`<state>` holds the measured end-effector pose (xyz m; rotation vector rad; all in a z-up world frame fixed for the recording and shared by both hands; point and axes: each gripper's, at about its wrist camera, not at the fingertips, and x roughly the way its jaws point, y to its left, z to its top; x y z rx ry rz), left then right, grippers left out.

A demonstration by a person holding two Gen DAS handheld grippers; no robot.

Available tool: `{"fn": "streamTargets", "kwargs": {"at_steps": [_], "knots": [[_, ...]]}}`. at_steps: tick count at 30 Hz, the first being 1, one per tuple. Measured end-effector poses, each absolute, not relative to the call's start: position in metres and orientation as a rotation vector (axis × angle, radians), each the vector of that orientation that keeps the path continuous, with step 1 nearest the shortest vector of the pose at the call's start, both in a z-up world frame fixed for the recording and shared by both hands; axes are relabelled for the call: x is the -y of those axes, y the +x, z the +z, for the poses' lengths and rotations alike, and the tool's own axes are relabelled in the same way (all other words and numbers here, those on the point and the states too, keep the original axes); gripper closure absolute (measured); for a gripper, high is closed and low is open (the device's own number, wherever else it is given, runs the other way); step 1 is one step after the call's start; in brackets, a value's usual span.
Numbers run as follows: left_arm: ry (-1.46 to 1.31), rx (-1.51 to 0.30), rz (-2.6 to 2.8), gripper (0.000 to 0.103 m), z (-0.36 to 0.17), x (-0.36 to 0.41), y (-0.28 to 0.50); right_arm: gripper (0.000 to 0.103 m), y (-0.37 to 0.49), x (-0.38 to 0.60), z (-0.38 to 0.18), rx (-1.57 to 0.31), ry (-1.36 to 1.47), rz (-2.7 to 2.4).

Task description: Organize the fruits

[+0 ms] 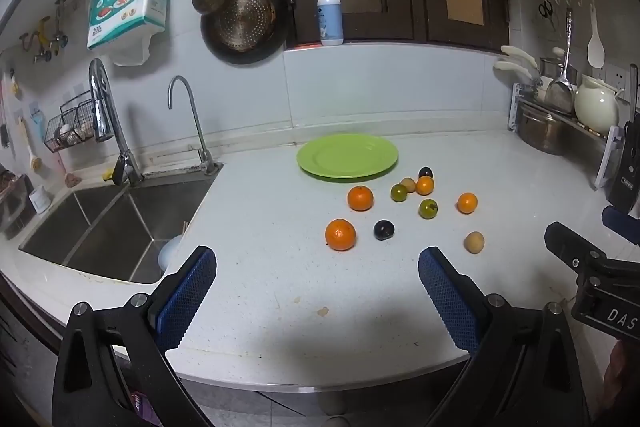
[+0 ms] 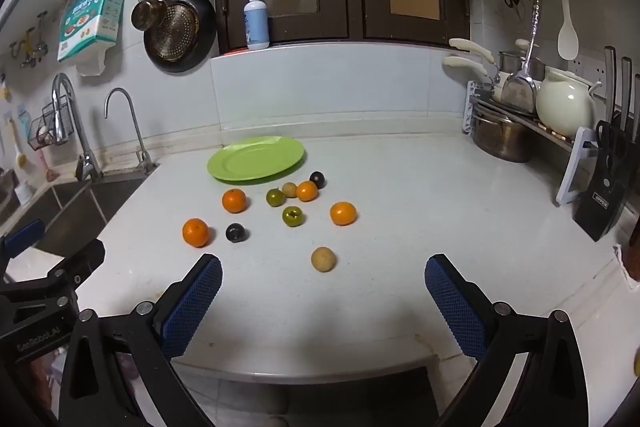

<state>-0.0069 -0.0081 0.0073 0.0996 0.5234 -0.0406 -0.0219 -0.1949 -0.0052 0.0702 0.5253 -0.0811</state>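
Note:
A bare green plate [image 1: 347,155] [image 2: 256,158] lies at the back of the white counter. Loose fruit is scattered in front of it: several oranges, the nearest orange [image 1: 340,234] [image 2: 195,232] at the left, two dark plums [image 1: 383,229] [image 2: 235,231], two green fruits [image 1: 428,208] [image 2: 292,215] and a tan round fruit [image 1: 474,242] [image 2: 323,259]. My left gripper [image 1: 318,263] hovers open over the counter's front edge, nothing between its blue pads. My right gripper [image 2: 323,273] is also open and holds nothing, with the tan fruit just ahead of it.
A steel double sink [image 1: 116,223] with two taps lies to the left. A dish rack with a pot [image 2: 500,141] and cream jug [image 2: 564,107] and a knife block [image 2: 606,183] stand at the right. Pans hang on the back wall. A soap bottle [image 1: 330,17] stands on the sill.

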Motion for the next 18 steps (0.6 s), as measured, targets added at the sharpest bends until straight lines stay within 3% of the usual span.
{"fn": "streamTargets", "kwargs": {"at_steps": [18], "knots": [[0.103,-0.495,-0.045,0.0,0.019,0.008,-0.011,0.001,-0.028,0.194,0.005,-0.493,0.059,-0.068]]}}
